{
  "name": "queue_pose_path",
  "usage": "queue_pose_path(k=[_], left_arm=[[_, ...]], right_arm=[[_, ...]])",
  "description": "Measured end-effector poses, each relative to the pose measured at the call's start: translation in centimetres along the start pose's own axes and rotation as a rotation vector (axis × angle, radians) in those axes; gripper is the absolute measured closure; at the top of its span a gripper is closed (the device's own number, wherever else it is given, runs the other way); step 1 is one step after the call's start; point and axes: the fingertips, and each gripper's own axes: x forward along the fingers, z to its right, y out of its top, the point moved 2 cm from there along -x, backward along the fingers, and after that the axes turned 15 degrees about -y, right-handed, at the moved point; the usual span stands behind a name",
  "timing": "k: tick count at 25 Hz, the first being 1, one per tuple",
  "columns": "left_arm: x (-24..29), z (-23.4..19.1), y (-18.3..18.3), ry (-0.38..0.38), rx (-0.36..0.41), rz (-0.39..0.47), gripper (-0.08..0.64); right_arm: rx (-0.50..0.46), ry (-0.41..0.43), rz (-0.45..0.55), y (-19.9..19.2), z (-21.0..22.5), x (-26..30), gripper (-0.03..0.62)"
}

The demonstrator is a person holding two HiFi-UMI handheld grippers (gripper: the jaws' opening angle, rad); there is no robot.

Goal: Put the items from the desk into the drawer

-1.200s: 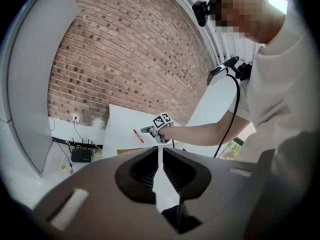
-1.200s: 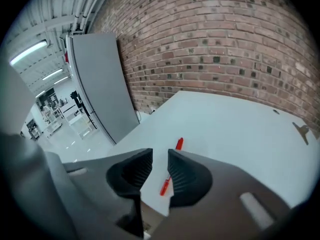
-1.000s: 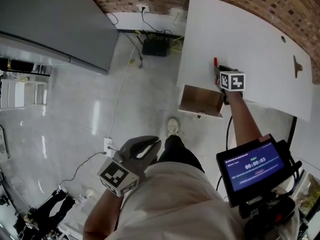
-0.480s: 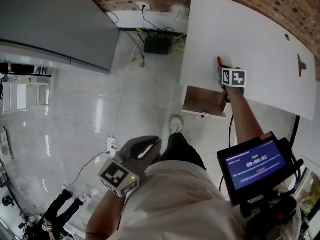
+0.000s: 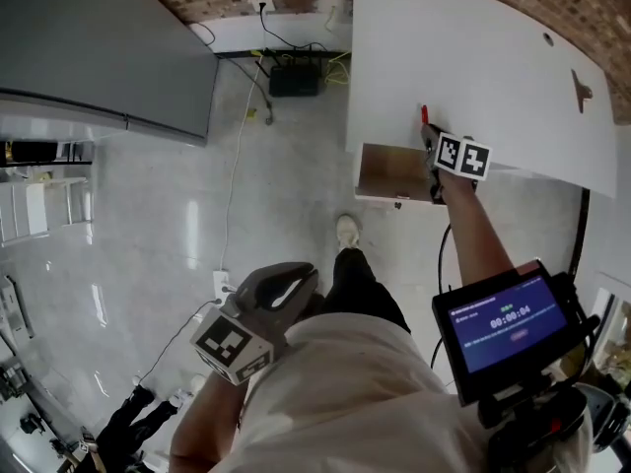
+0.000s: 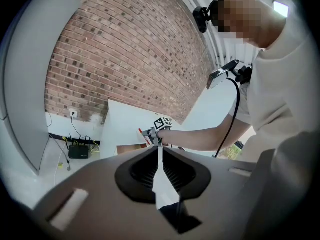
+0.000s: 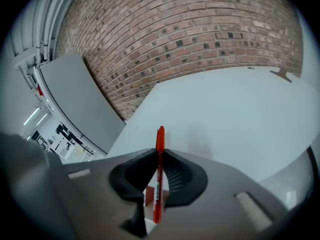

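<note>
My right gripper [image 5: 430,136] is over the near edge of the white desk [image 5: 473,57], just beyond the open wooden drawer [image 5: 394,170]. It is shut on a red pen [image 7: 160,136]; its jaws have just been closing on it. The pen stands upright between the pads, and its red tip [image 5: 425,115] sticks out past the gripper [image 7: 159,154]. My left gripper [image 5: 286,286] hangs low by my body, far from the desk, shut and holding nothing. The left gripper view looks past its jaws [image 6: 159,151] at the right gripper [image 6: 152,133] and the drawer [image 6: 129,149].
A small brown object [image 5: 582,89] lies at the desk's far right. Behind the desk is a brick wall [image 7: 190,29]. A grey cabinet [image 5: 99,47] stands to the left. Cables and a black box [image 5: 294,79] lie on the floor by the wall. A screen [image 5: 503,325] hangs at my right side.
The right gripper closed on the red pen and drew back with it toward the desk's near edge above the drawer. The left gripper stayed by my body.
</note>
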Motion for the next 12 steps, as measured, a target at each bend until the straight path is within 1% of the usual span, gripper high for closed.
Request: queue_pose_path(k=[3,5,8,12], left_arm=[[0.6,-0.5,0.4,-0.023,-0.012,-0.004,0.525],[0.6,-0.2,0.1,-0.044,-0.014,-0.007,0.525],[-0.2,1.4,-1.5,-0.067,-0.018,-0.013,0.525],[-1.4,3.6,-4.5,-0.089,-0.027,-0.026,0.526]], right_arm=[[0.014,-0.001,-0.001,-1.1,-0.1,-0.7,0.546],[0.008,-0.008,-0.004,-2.6,-0.1,-1.7,0.546],[-0.017,-0.037,-0.007,-6.2,0.4,-3.6,0.546],[-0.011,-0.065,-0.037,-11.3,1.3,-4.9,0.547]])
